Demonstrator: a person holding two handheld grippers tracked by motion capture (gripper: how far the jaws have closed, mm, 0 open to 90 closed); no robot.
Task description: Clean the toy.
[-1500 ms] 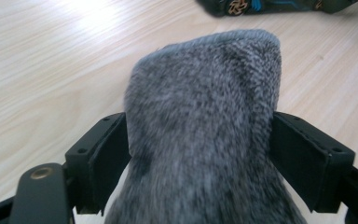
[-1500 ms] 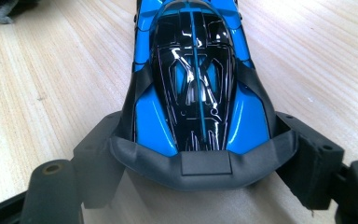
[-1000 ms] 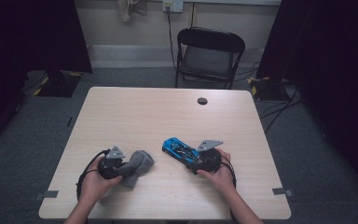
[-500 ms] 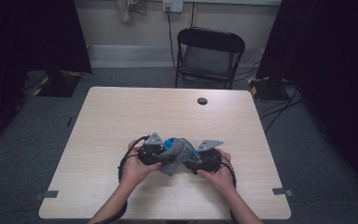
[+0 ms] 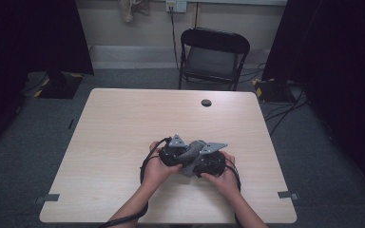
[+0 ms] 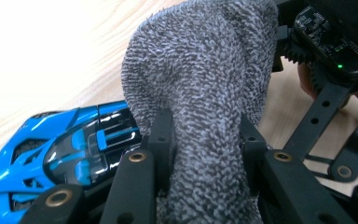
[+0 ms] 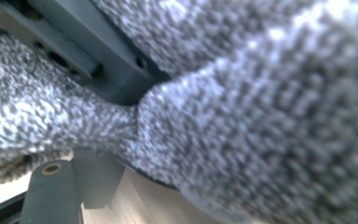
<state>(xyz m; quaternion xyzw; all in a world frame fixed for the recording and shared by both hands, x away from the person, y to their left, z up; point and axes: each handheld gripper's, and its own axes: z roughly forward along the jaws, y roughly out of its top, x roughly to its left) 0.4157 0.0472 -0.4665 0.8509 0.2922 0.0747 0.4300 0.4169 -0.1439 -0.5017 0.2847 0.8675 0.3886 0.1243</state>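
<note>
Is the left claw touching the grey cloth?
Touching. In the left gripper view, the left claw has its jaws pressed into both sides of the grey cloth.

Pale wooden table (image 5: 123, 137), blue toy car (image 6: 60, 154) on it.

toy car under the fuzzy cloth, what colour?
Bright blue with black panels; clearest in the left gripper view.

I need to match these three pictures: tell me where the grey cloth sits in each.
High view: grey cloth low centre, between both grippers.
Left gripper view: centre, pinched by the jaws, beside the blue toy car.
Right gripper view: across most of the frame, blurred.
Shared landmark: the cloth's looped pile.
</note>
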